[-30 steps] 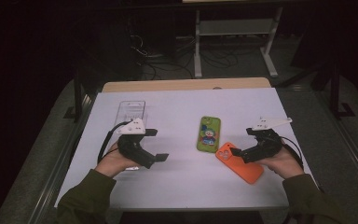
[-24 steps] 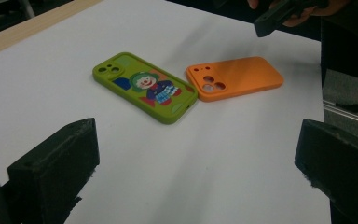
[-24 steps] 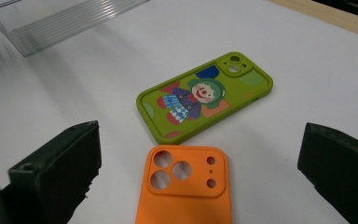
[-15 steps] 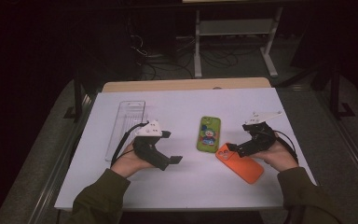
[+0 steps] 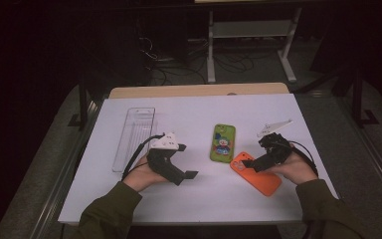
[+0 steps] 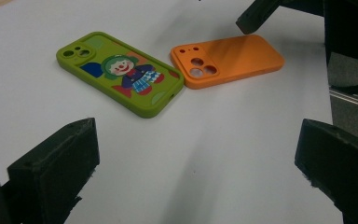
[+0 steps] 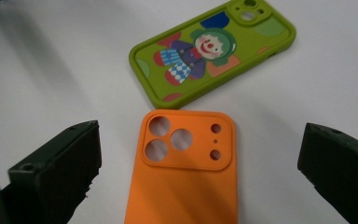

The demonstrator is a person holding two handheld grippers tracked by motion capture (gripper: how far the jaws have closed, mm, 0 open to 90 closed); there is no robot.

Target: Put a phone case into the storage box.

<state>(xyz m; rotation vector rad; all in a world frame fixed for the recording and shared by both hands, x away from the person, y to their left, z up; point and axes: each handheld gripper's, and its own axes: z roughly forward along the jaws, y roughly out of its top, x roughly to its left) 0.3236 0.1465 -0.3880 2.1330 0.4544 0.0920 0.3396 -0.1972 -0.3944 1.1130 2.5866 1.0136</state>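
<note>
Toward the tabletop's right edge lies the orange case [image 5: 256, 173], its camera end just beside the green case [image 5: 223, 143]. The right gripper [image 5: 249, 163] hangs over it, jaws wide. The left gripper [image 5: 189, 176], also wide, hovers over bare white board [image 5: 189, 114] mid-front. A clear tray [image 5: 134, 137] lies along the left edge.

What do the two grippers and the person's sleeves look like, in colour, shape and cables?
Both are black, pistol-shaped tools. The left gripper carries a white plate on top, the right gripper a pale three-cornered plate. Each ends in two thick, blocky black jaws, and a black cable trails from each. The sleeves are dark olive green.
</note>
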